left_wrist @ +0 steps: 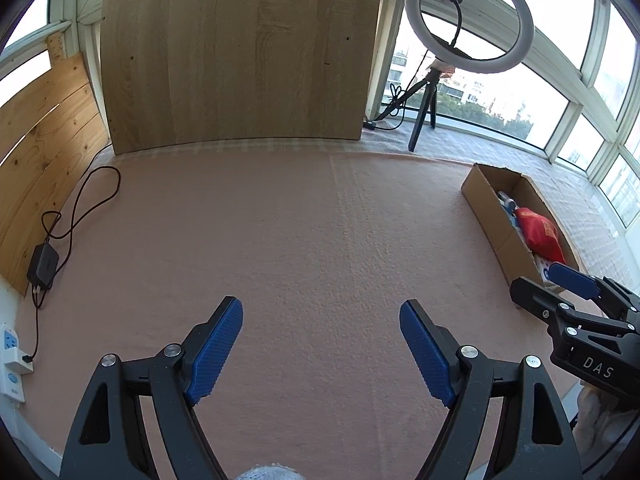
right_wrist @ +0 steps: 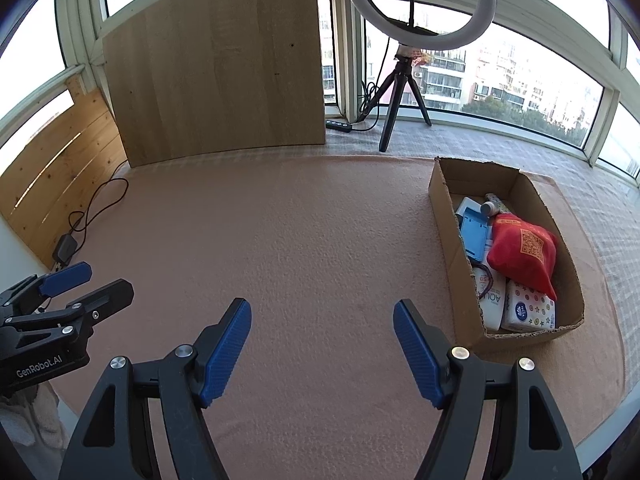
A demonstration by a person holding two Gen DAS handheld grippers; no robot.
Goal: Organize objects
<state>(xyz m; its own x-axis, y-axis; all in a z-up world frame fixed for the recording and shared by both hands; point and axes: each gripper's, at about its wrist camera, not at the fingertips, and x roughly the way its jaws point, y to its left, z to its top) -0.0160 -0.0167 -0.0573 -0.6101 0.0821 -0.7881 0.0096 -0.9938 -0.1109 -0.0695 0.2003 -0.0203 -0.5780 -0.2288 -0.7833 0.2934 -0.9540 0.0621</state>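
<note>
Now both grippers hang over the pink tabletop (right_wrist: 304, 216) with nothing in them. The left gripper (left_wrist: 321, 312) has its blue jaws spread wide apart, and so does the right gripper (right_wrist: 322, 312). All the things sit in the box (right_wrist: 448, 216) on the right side: a red bag (right_wrist: 522, 250), a blue case (right_wrist: 474, 236), a white bottle (right_wrist: 491, 300), a tissue pack (right_wrist: 530, 308) and a small tube (right_wrist: 491, 205). A ring light (right_wrist: 420, 4) stands behind the box, beside a wood board (right_wrist: 216, 68). A black charger (left_wrist: 43, 266) lies at the far left.
</note>
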